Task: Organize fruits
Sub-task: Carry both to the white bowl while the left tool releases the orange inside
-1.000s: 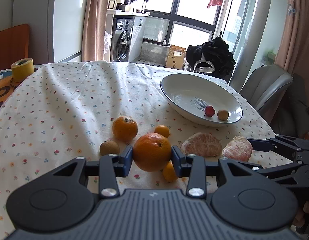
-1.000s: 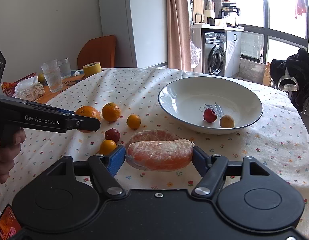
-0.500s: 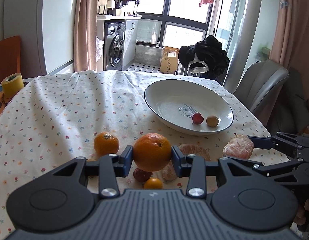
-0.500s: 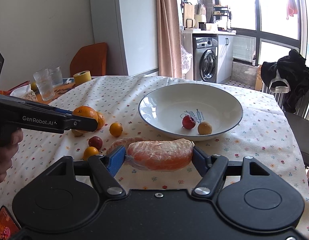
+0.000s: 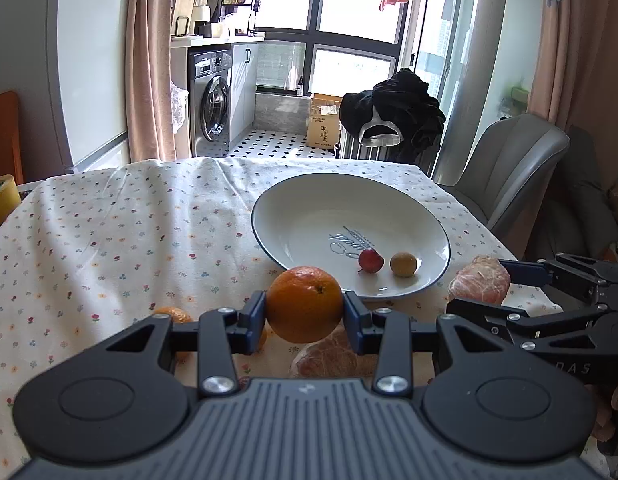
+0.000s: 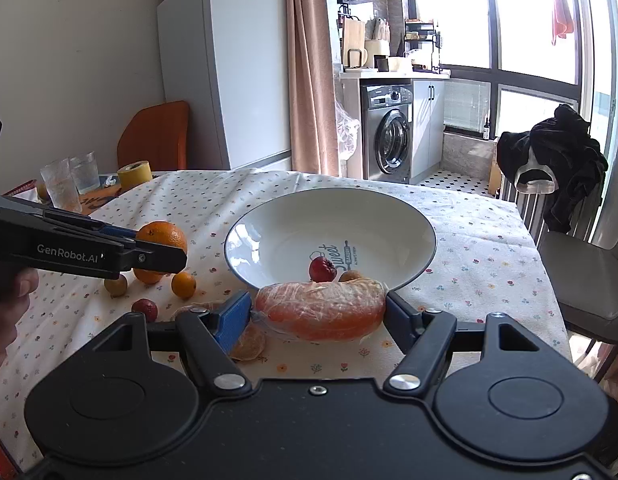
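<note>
While both jaws pinch fruit above the surface, L gripper (image 5: 304, 311) w/ orange (image 5: 304, 303) and R gripper (image 6: 319, 314) w/ wrapped peeled segment (image 6: 321, 308) held crosswise, bowl (image 6: 425, 240) lies just ahead, R nearer its rim.

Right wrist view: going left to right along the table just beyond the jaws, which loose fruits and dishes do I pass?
Small brown fruit → small red fruit → small orange → white bowl.
</note>
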A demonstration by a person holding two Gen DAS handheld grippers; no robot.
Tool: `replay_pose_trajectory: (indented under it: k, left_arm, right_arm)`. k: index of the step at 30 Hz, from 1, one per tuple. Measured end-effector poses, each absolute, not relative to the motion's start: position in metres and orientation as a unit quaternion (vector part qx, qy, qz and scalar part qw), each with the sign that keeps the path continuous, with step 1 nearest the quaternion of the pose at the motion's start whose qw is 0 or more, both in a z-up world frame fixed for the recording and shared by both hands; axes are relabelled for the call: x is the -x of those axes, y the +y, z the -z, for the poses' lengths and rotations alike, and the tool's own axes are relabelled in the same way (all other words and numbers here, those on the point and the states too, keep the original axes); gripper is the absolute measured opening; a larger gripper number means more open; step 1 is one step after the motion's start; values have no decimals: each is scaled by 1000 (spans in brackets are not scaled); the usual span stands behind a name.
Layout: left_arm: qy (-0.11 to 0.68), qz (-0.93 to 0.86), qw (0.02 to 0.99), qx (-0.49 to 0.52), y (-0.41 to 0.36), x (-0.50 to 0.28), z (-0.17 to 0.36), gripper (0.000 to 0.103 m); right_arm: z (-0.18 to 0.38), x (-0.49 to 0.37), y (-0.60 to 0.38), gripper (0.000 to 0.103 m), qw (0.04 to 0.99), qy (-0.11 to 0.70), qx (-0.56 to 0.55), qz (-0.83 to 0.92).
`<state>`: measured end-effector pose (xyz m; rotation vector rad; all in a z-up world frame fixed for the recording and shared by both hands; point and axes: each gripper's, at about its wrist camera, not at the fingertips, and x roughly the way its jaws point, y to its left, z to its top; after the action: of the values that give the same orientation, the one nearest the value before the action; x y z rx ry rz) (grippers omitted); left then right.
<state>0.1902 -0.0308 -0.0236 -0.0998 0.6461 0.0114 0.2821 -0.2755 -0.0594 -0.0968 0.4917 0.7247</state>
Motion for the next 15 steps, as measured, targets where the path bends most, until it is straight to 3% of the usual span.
replay_pose_trajectory:
  k: [15]
  left_arm:
    - [323, 14, 945, 36, -51, -238, 26, 40]
  right_arm:
    - [55, -305, -285, 69, 915, 231, 40, -329]
